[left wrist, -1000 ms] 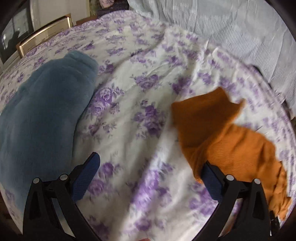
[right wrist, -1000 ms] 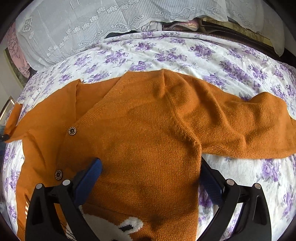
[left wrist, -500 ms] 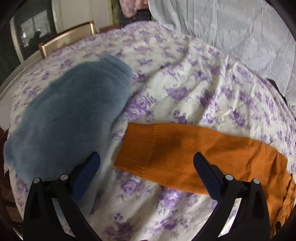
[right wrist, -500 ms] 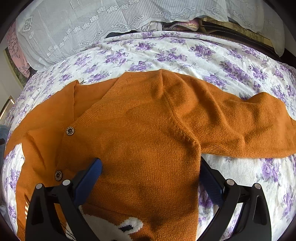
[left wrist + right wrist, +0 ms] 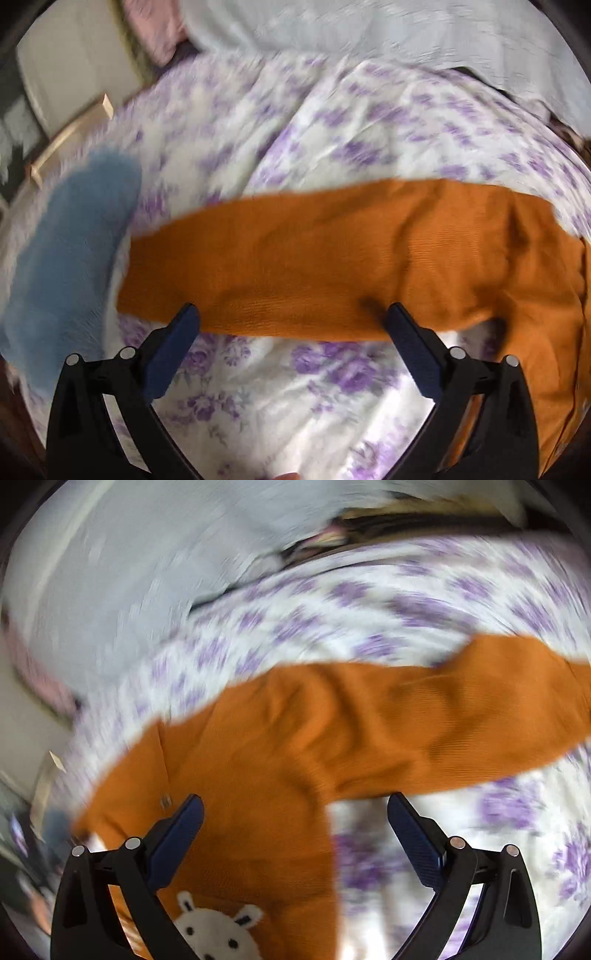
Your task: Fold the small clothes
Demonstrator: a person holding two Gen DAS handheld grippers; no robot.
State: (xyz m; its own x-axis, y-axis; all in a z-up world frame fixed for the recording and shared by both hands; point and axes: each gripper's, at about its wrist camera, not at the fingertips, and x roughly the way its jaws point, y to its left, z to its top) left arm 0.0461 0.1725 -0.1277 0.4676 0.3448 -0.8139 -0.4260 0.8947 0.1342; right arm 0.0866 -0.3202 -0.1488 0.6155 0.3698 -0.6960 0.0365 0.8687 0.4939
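On the flowered bedsheet [image 5: 303, 391] lies one orange knit cardigan [image 5: 280, 760], spread flat with a white animal face [image 5: 218, 936] on its front and one small snap [image 5: 165, 800] showing near the opening. One sleeve [image 5: 295, 269] runs straight across the left wrist view, its cuff end just beside one blue fuzzy garment [image 5: 62, 266]. The left gripper [image 5: 291, 314] hangs over that sleeve's near edge, jaws spread wide and holding nothing; the right gripper [image 5: 295, 805] is likewise spread and empty over the armpit where the other sleeve [image 5: 461, 716] leaves the body. Bare sheet lies open below the sleeves and beyond them up to a pale lace cloth [image 5: 388, 33]. Both views are smeared by motion, so the print and the far clutter are hard to make out, and the cardigan's hem is cut off by the frame.
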